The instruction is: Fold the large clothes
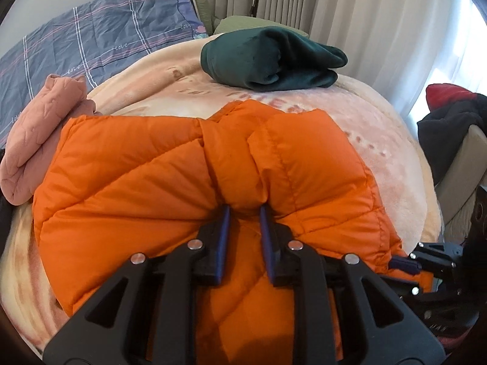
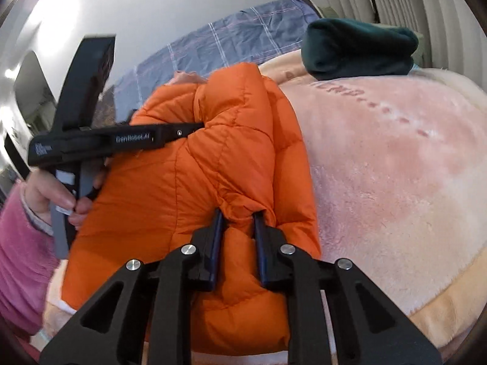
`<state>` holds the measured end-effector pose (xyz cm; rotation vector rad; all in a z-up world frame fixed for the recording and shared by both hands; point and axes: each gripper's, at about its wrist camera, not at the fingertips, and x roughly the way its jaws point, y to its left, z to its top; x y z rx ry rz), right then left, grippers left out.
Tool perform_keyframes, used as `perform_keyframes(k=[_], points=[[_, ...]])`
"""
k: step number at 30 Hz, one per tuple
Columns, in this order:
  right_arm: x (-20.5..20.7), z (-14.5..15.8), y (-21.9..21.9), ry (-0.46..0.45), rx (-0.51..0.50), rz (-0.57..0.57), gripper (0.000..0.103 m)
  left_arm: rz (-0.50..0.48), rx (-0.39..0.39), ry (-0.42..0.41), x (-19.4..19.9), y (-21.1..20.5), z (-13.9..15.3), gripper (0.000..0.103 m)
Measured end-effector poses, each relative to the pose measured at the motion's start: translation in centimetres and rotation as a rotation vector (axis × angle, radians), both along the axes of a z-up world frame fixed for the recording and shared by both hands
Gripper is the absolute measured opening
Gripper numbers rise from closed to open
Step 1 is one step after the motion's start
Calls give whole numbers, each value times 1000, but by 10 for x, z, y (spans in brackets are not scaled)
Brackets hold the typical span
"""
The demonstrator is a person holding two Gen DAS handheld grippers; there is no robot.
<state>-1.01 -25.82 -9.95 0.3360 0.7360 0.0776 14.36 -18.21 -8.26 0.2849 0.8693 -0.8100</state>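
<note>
An orange quilted puffer jacket (image 1: 146, 164) lies partly folded on the pink blanket (image 1: 377, 152) of a bed. My left gripper (image 1: 245, 210) is shut on a bunched fold of the jacket near its front edge. My right gripper (image 2: 239, 214) is shut on another fold of the same jacket (image 2: 170, 200). The right gripper also shows at the lower right of the left wrist view (image 1: 408, 263). In the right wrist view the left gripper body (image 2: 100, 140), held by a hand in a pink sleeve, reaches into the jacket; its fingertips are hidden in the fabric.
A folded dark green garment (image 1: 271, 57) lies at the far side of the bed, also in the right wrist view (image 2: 359, 48). A folded salmon quilted garment (image 1: 42, 133) lies left. A blue plaid pillow (image 1: 91, 39), curtains (image 1: 334, 3) and a chair with dark clothes (image 1: 453, 124) surround the bed.
</note>
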Motion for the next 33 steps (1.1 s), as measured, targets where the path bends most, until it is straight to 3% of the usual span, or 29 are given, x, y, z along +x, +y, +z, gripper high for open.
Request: perform_keyframes(k=[5, 8, 11, 14, 16, 17, 26, 33], points=[[4, -4, 2, 26, -36, 23, 18, 18, 21, -45, -8, -9, 14, 23], [5, -8, -4, 35, 2, 25, 19, -55, -20, -57, -12, -17, 28, 23], [4, -7, -4, 38, -3, 23, 19, -93, 0, -74, -3, -39, 35, 24], [4, -6, -5, 40, 2, 24, 19, -82, 82, -97, 19, -61, 26, 26], [3, -6, -6, 36, 11, 30, 19, -6, 202, -95, 40, -69, 3, 27], [3, -6, -7, 34, 12, 31, 19, 26, 221, -77, 48, -68, -7, 27], [6, -10, -8, 39, 18, 63, 19, 58, 163, -70, 51, -51, -29, 27], [7, -11, -8, 38, -1, 67, 19, 60, 86, 6, 62, -41, -36, 27]])
